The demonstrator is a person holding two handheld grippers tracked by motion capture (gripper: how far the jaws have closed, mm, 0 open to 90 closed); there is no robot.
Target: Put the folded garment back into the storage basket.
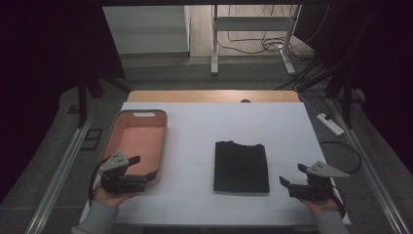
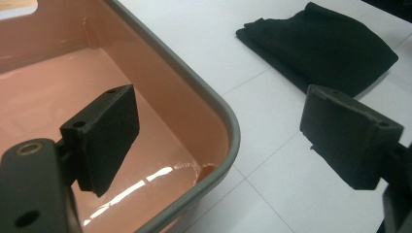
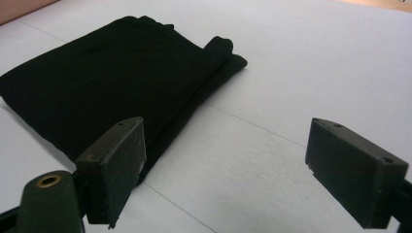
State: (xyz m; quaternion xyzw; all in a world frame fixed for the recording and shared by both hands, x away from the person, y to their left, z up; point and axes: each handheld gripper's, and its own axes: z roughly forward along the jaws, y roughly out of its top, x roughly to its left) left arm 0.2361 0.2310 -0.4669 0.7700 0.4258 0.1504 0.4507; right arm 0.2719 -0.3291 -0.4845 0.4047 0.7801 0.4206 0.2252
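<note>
At the left of the white surface [image 1: 204,122] sits the pink bin [image 1: 113,132], empty, its long side running from near edge toward far edge. Our left gripper [image 1: 136,168] hangs at the bin's near right corner, fingers [image 2: 104,138] spread wide with nothing between them; in the left gripper view 1 finger stands over the bin's inside and the other over bare surface, so the rim [image 2: 214,109] runs between them.

Toward the middle, nearer the near edge, lies the folded black cloth [image 1: 241,166], flat and roughly square to the surface, apart from the bin and touched by neither gripper.

At the right, our right gripper [image 1: 292,178] waits just off the cloth's near right corner, fingers [image 3: 114,170] wide and empty, aimed at the cloth's right side.

We judge the step in hand to be picking up the cloth, probably for the bin. To do it well, we should bring the 2 grippers low to opposite sides of the cloth, slide 1 finger under all folded layers, and close on the whole stack so no layer slips loose.

Room is generous: bare surface surrounds the cloth on all 4 sides. The bin's rim is the 1 obstacle, so we should lift the left gripper clear of it before crossing over.
</note>
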